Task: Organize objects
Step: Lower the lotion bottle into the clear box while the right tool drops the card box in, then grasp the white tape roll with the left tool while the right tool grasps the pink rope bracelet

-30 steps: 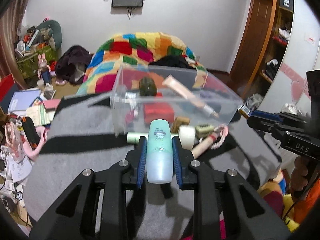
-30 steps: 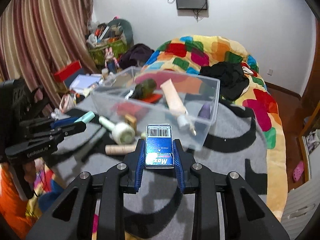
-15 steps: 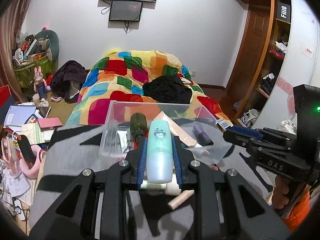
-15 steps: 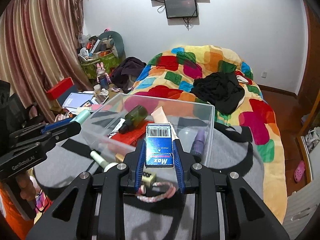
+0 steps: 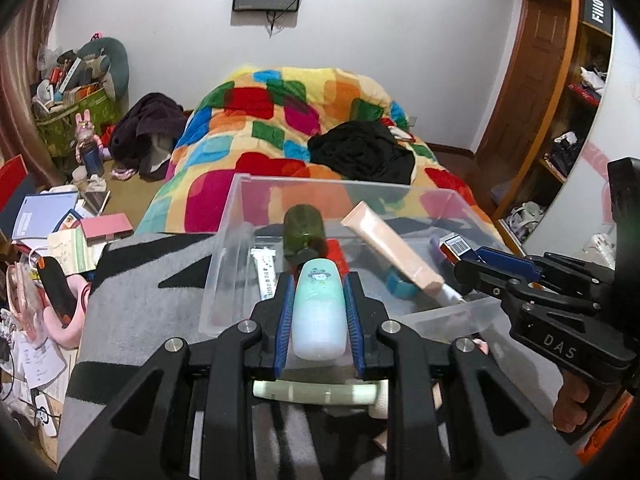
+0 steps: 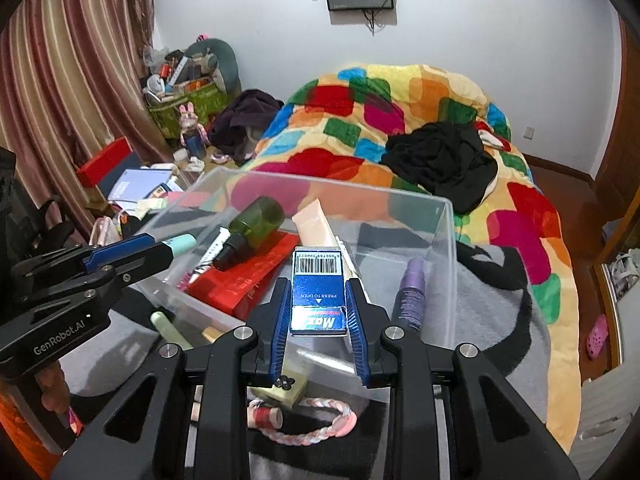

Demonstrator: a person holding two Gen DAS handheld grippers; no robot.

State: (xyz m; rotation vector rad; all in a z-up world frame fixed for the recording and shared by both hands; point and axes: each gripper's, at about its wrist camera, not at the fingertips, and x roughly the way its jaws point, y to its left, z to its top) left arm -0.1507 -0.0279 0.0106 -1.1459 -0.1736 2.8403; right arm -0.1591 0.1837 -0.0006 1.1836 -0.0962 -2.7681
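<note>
Where the grey-and-black blanket (image 5: 132,280) covers the near end of the bed, a patchwork quilt (image 5: 280,120) in many colours lies beyond it with a black garment (image 5: 360,152) heaped on top; on the blanket stands one clear plastic bin (image 6: 448,240), open-topped, holding a red flat box (image 6: 248,276), a peach tube (image 5: 396,252) leaning diagonally toward the bin's near right corner, a dark green bottle (image 6: 252,228) lying on its side across the red box, a purple bottle (image 6: 410,292) against the right wall, and a small white tube (image 5: 266,272) near the left wall; left gripper (image 5: 318,308), jaws closed on a mint-green bottle (image 5: 319,316) held lengthwise between the blue pads, its tip over the bin's near edge; right gripper (image 6: 318,304), jaws closed on a blue carton (image 6: 319,292) with a barcode at its far end, held above the bin's near side; loose on the blanket in front of the bin, a pale green tube (image 5: 316,394), a pink braided bracelet (image 6: 316,428), a small cream tile (image 6: 284,386) with a black flower mark
</note>
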